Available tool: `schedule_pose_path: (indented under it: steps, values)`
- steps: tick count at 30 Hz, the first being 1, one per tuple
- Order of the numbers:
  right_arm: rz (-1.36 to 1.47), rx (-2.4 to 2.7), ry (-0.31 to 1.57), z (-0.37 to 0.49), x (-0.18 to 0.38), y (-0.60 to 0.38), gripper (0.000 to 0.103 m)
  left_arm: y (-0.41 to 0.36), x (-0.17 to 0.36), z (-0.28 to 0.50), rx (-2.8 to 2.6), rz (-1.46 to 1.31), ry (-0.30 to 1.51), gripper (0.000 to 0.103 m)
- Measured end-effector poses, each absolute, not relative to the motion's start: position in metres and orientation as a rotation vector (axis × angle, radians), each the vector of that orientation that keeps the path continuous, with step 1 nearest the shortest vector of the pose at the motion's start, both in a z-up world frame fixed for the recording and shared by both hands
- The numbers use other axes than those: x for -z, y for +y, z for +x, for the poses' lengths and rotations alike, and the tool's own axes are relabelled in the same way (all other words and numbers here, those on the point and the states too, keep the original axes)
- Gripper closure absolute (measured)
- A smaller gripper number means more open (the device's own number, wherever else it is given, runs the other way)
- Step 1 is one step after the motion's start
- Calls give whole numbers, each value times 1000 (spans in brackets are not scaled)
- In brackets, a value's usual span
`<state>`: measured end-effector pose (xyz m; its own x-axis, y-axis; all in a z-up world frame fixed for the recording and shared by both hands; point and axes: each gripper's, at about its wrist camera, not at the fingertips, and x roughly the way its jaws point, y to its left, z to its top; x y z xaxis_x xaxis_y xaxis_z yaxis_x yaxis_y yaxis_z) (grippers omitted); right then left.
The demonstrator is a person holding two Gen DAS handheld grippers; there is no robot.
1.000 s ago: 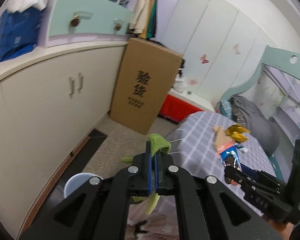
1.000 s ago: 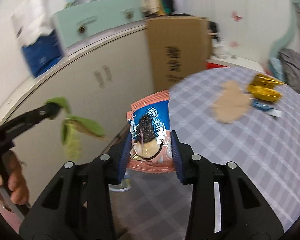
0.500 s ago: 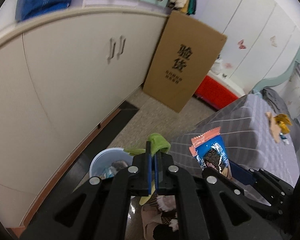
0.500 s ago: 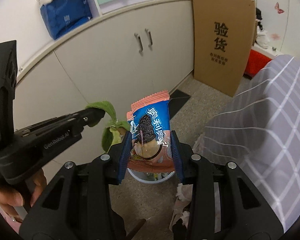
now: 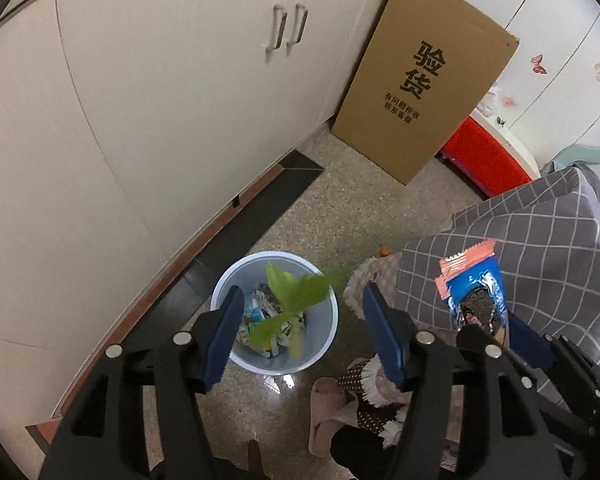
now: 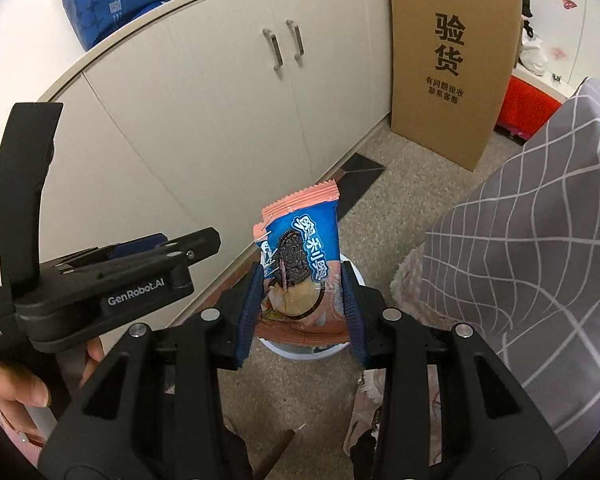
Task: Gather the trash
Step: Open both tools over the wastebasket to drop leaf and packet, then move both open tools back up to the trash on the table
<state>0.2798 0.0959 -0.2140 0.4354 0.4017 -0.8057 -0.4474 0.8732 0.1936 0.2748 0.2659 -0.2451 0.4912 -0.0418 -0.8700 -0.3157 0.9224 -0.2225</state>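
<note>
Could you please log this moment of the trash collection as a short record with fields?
left gripper: open, jaws just opened, nothing pressed between the pads
green leaf scrap: blurred, loose over the bin's mouth
trash bin: pale blue, on the floor by the cabinet, wrappers inside
right gripper: shut on cookie wrapper, above the bin
cardboard box: leaning against the cabinet

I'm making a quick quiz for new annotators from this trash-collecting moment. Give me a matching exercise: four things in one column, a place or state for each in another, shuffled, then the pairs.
Things:
1. green leaf
2. cookie packet
3. cardboard box
4. left tool

States:
A. leaning against the cabinet
B. open, nothing between its pads
C. clamped in the right tool
D. loose over the blue trash bin

Pairs: 1-D, 2-C, 3-A, 4-B
</note>
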Motion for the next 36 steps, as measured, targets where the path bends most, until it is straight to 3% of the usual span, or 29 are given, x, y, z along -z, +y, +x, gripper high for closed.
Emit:
schedule_pose_path:
  steps: [21, 23, 25, 26, 36]
  values:
    - [-57, -564, 969, 276, 209, 113, 65, 285, 237, 258, -232, -393, 1017, 38]
    - [-50, -575, 959, 277, 209, 115, 61, 290, 235, 256, -257, -401, 1008, 37]
    - [-59, -567, 923, 277, 207, 120, 35, 295, 233, 254, -284, -407, 1001, 35]
    - [-72, -545, 906, 277, 207, 121, 32, 298, 234, 254, -290, -411, 1007, 34]
    - [-54, -515, 895, 274, 199, 111, 31, 307, 237, 245, -309, -436, 1029, 32]
